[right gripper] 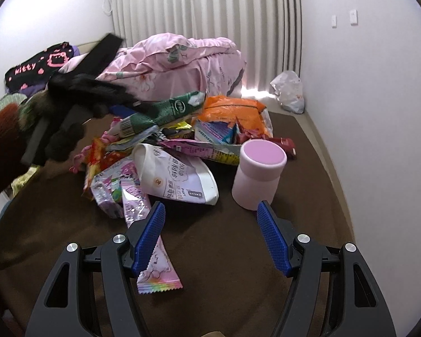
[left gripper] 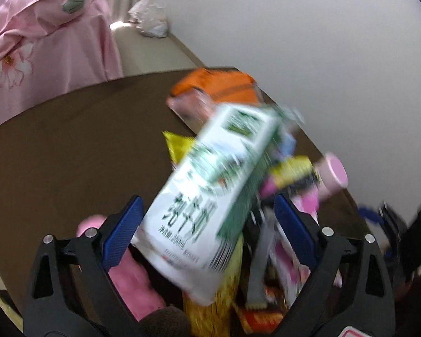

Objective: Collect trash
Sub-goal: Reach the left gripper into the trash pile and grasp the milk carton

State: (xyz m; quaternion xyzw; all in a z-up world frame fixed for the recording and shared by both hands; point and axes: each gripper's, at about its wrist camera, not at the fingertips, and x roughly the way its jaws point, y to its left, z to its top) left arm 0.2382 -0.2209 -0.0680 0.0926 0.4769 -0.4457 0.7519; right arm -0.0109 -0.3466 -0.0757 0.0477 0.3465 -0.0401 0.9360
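Note:
A pile of wrappers (right gripper: 165, 151) lies on a brown table (right gripper: 224, 252). My left gripper (left gripper: 207, 230) has its jaws wide apart around a white and green milk carton (left gripper: 210, 191), which is blurred and tilted above the pile; the pads do not visibly touch it. The carton also shows in the right wrist view (right gripper: 165, 112), beside the left gripper. My right gripper (right gripper: 210, 238) is open and empty, low over the table, near a pink striped wrapper (right gripper: 146, 224) and a pink jar (right gripper: 258, 174).
An orange bag (right gripper: 233, 112) lies at the back of the pile. A bed with a pink quilt (right gripper: 182, 61) stands beyond the table. A white plastic bag (right gripper: 289, 92) sits on the floor by the wall.

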